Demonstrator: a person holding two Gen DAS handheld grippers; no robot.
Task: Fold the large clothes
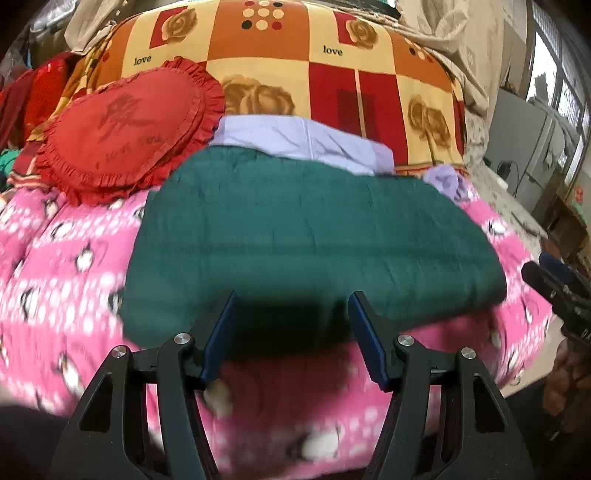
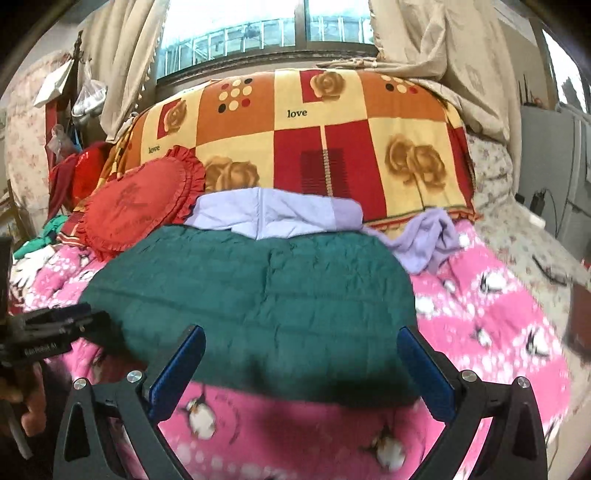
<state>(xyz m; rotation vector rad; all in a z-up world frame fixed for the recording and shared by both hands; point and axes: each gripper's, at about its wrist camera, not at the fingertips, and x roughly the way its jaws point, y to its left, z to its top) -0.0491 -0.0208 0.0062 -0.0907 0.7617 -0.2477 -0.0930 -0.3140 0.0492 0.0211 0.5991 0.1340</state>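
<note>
bed under a pink penguin-print blanket (image 2: 487,314), big bright window (image 2: 266,26) behind it, beige curtains (image 2: 443,55) either side, grey cabinet (image 2: 554,155) off right

Left tool (image 1: 291,314) with black angular arms, flat blue finger pads (image 1: 221,332), round silver screws at the pivots, right tool (image 2: 301,360) alike, small pale lettering on one black body

Both the left gripper (image 1: 291,306) and right gripper (image 2: 301,341) are angling downward, fingers (image 1: 221,332) spread apart, gripping nothing.
</note>
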